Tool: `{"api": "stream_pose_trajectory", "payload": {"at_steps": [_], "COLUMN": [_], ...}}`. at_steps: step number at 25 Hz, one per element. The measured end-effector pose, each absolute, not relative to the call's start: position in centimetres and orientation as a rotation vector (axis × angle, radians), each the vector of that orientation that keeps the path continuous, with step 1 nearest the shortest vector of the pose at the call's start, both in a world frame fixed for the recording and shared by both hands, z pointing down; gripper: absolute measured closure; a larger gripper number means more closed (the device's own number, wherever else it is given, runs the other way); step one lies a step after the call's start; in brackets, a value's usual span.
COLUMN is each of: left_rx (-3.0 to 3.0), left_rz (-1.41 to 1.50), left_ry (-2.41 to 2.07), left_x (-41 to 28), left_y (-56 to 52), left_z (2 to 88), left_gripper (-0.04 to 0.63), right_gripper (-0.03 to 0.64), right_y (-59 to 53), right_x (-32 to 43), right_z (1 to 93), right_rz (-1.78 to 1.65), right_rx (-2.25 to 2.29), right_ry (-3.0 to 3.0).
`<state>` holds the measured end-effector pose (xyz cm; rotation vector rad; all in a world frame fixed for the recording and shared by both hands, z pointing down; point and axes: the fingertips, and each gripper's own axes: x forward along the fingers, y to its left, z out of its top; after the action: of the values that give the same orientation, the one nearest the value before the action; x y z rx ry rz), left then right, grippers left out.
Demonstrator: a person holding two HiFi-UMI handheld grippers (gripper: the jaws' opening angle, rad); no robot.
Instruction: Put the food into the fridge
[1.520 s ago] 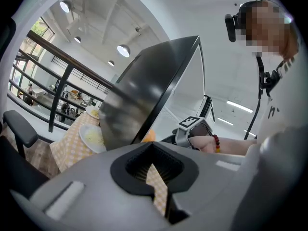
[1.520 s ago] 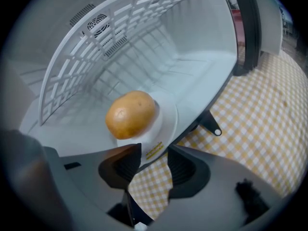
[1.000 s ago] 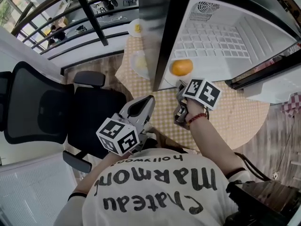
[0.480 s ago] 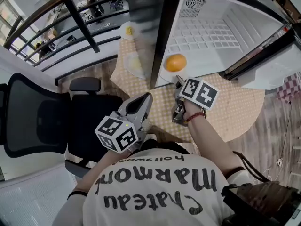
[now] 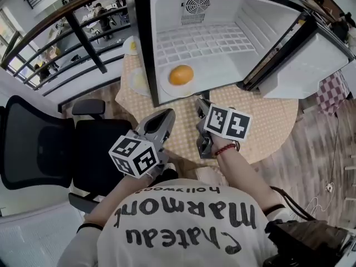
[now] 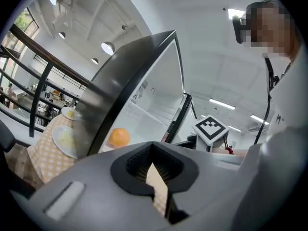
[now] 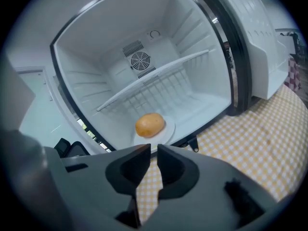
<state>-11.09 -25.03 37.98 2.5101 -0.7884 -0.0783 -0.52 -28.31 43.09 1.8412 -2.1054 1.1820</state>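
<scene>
An orange-brown round food lies on a small white plate on the floor of the open white fridge; the same food shows just beyond my right jaws. My right gripper hovers over the checked table in front of the fridge. Its jaws have just been closing to a narrow gap, and nothing is between them. My left gripper is held level to the left of the fridge front. Its tips meet on nothing. The food lies ahead of it.
The fridge door stands swung out to the right. Two used white plates sit on the yellow checked round table left of the fridge. A black office chair stands at the left, a railing behind.
My right gripper has drawn back from the plate's edge and its jaws have narrowed. My left gripper has shifted a little. The fridge's inside now shows fully in the head view.
</scene>
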Motion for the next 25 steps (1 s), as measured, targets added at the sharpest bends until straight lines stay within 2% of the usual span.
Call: {"api": "stream_pose_trajectory", "payload": {"at_steps": [12, 25], "left_rx": [2.516, 2.523], "left_rz": [-0.093, -0.148], "left_ry": [-0.809, -0.918], "left_x": [-4.1, -2.0], "left_y": [-16.1, -5.3], "left_z": [37.0, 37.1], "left_gripper": [0.591, 0.591], "right_gripper": [0.597, 0.601], "right_y": [-17.7, -7.2], "right_x": [3.0, 5.5], "right_z": [37.8, 38.8], "right_rz": [1.038, 0.954], "right_rx": [1.564, 1.448], "right_ry": [-2.508, -2.591]}}
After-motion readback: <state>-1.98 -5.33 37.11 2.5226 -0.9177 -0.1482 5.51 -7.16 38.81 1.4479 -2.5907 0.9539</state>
